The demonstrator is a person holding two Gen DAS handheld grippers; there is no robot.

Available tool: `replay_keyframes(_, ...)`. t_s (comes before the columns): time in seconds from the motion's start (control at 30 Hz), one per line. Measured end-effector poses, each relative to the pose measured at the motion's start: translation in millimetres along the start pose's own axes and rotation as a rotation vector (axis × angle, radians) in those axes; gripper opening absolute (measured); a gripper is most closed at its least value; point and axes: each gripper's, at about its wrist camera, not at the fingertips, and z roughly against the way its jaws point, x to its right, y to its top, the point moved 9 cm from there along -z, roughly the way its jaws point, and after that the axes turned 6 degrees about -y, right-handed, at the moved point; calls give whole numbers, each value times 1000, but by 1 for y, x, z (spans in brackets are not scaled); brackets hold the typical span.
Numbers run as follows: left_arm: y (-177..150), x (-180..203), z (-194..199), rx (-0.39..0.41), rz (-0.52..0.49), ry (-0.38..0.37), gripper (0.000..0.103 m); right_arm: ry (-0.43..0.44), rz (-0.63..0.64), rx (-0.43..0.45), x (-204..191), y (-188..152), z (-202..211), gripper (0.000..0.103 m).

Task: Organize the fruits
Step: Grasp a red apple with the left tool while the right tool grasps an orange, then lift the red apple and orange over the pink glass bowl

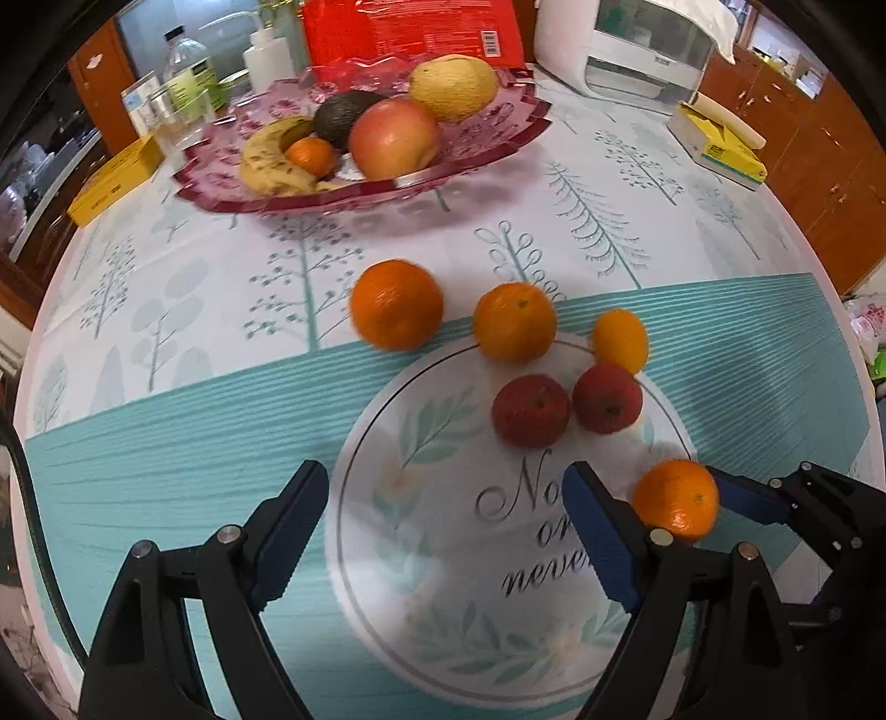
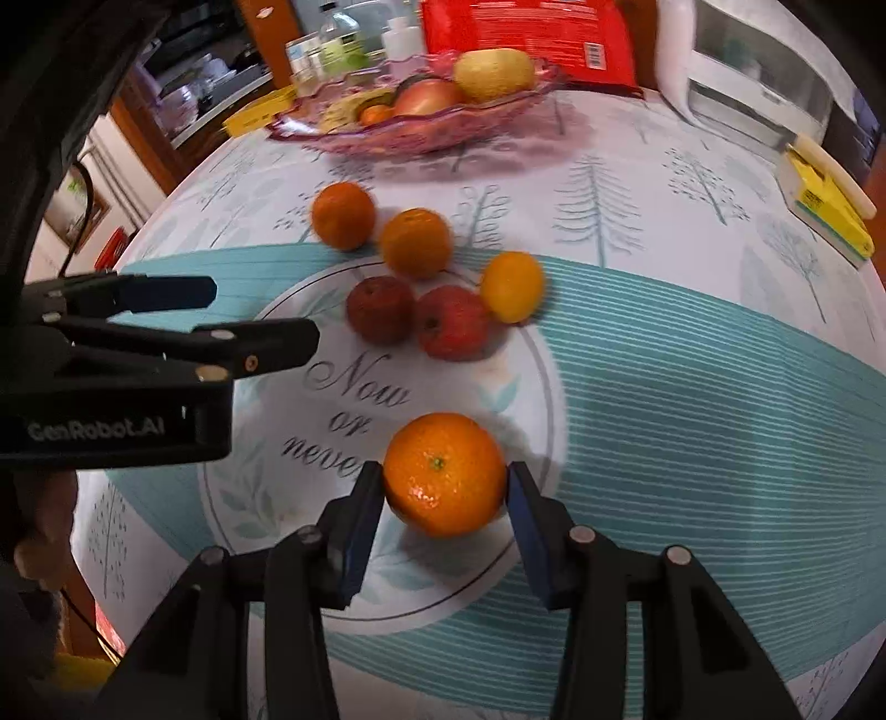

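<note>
An orange (image 2: 443,473) sits on the tablecloth's round "Now or never" print, and my right gripper (image 2: 446,482) is shut on it, one blue pad against each side. The same orange (image 1: 675,498) shows at the lower right of the left wrist view. My left gripper (image 1: 443,476) hangs open over the print with nothing between its fingers. Beyond lie two more oranges (image 1: 396,304) (image 1: 515,321), a yellow citrus (image 1: 620,340) and two red apples (image 1: 531,410) (image 1: 606,397). A pink glass fruit bowl (image 1: 354,199) at the back holds a banana, an avocado, an apple, a melon and a small orange.
A yellow box (image 1: 111,180), bottles (image 1: 185,66) and a glass stand left of the bowl. Behind the bowl is a red bag (image 1: 410,27). A white appliance (image 1: 626,50) and a yellow box (image 1: 720,144) stand at the back right. The table edge curves close on the right.
</note>
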Motion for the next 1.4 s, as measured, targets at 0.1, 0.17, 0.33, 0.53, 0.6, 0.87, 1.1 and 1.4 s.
replay_keyframes(0.1, 6, 6, -10, -2, -23, -15, 79, 5, -42, -5, 12, 2, -1, 46)
replay_keyframes(0.17, 9, 8, -17, -12, -32, -29, 74, 12, -64, -6, 17, 3, -1, 46)
replay_keyframes(0.33, 12, 14, -31, -44, -32, -74, 65, 14, -89, -3, 22, 6, -2, 46)
replay_keyframes(0.53, 15, 21, -40, -61, -43, -91, 54, 23, -101, -2, 24, 9, -4, 46)
replay_keyframes(0.6, 17, 23, -41, -55, -50, -92, 50, 25, -103, -1, 25, 10, -4, 46)
replay_keyframes(0.87, 21, 28, -43, -41, -49, -119, 33, 28, -106, -1, 25, 12, -5, 46)
replay_keyframes(1.1, 16, 20, -32, -23, -18, -131, 33, 22, -103, -3, 24, 12, -6, 45)
replay_keyframes(1.4, -1, 14, 0, 0, 8, -110, 32, 33, -73, 15, 11, 11, 7, 45)
